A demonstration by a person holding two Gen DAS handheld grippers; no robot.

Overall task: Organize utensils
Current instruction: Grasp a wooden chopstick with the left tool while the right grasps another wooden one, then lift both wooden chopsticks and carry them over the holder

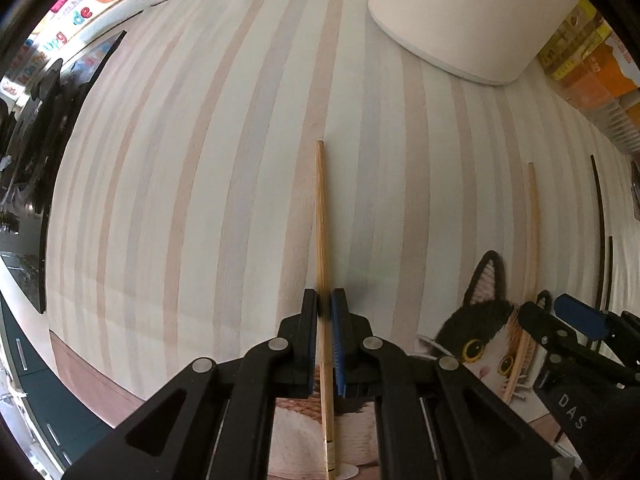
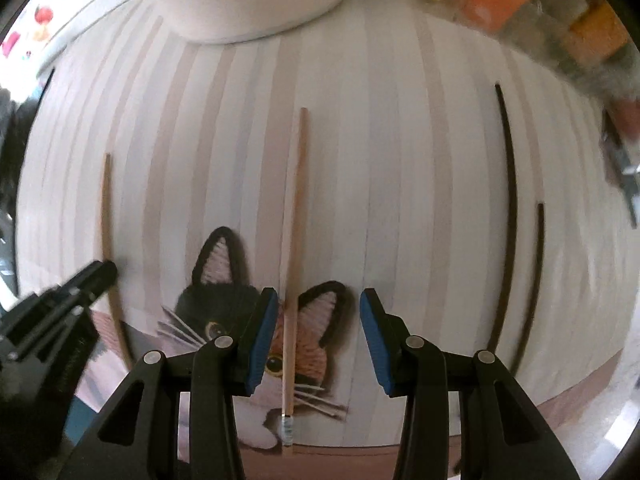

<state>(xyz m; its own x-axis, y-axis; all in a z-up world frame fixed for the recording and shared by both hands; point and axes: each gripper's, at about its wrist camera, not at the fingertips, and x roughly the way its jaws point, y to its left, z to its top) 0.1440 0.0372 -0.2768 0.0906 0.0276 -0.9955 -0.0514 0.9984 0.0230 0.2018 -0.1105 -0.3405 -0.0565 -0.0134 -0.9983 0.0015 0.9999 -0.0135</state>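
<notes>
My left gripper (image 1: 325, 306) points down and is shut on a light wooden chopstick (image 1: 321, 216) that runs straight away from me over the striped mat (image 1: 192, 200). In the right wrist view the same gripper (image 2: 105, 273) holds that chopstick (image 2: 106, 208) at the left. My right gripper (image 2: 319, 320) stands open over a second wooden chopstick (image 2: 297, 216), which lies between its fingers, nearer the left pad and touching neither. This chopstick (image 1: 533, 224) crosses a cat-face mat (image 2: 218, 300). Two black chopsticks (image 2: 509, 200) lie to the right.
A white round container (image 1: 460, 20) stands at the far side of the striped mat, also seen as the container (image 2: 248, 0) in the right wrist view. Orange and yellow packages (image 1: 592, 64) line the far right. Dark objects (image 1: 36, 140) crowd the left edge.
</notes>
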